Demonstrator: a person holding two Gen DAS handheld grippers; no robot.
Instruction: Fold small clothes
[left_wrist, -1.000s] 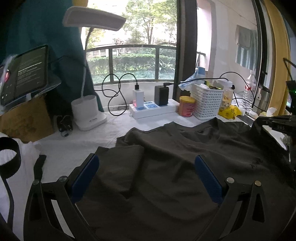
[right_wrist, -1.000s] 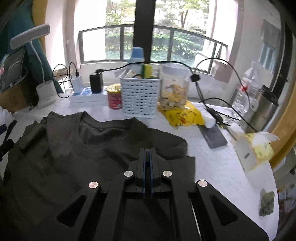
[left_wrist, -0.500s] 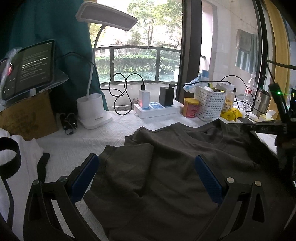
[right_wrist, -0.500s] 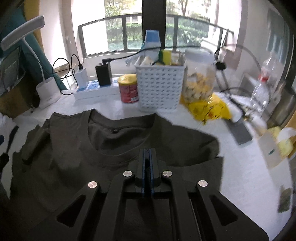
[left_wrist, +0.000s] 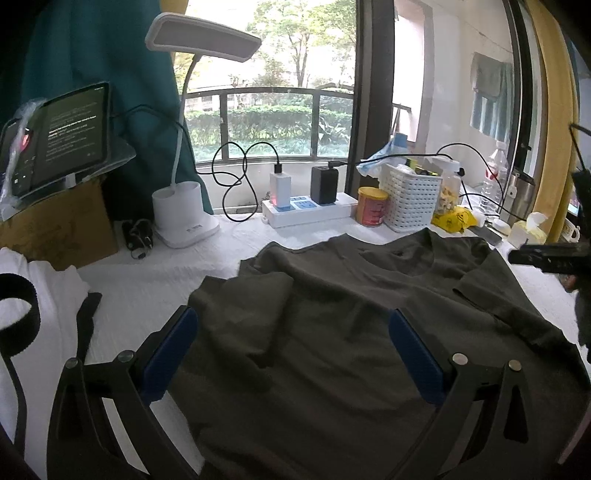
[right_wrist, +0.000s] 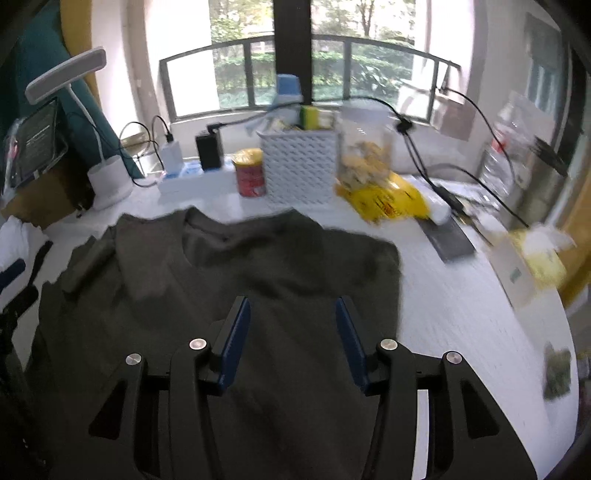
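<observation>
Right tool (right_wrist: 291, 339), clamped shut a second ago, is opening over the shirt (right_wrist: 229, 295), nothing between its fingers; probably just let go of a fold. Left tool (left_wrist: 291, 354) hangs wide, empty, above the shirt's near half. Shirt lies flat mid-tabletop (left_wrist: 155, 280), collar toward the window edge, both sleeves tucked in.

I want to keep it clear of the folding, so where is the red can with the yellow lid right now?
The red can stands at the table's back edge, between the white power strip and the white basket, just beyond the shirt collar.
</observation>
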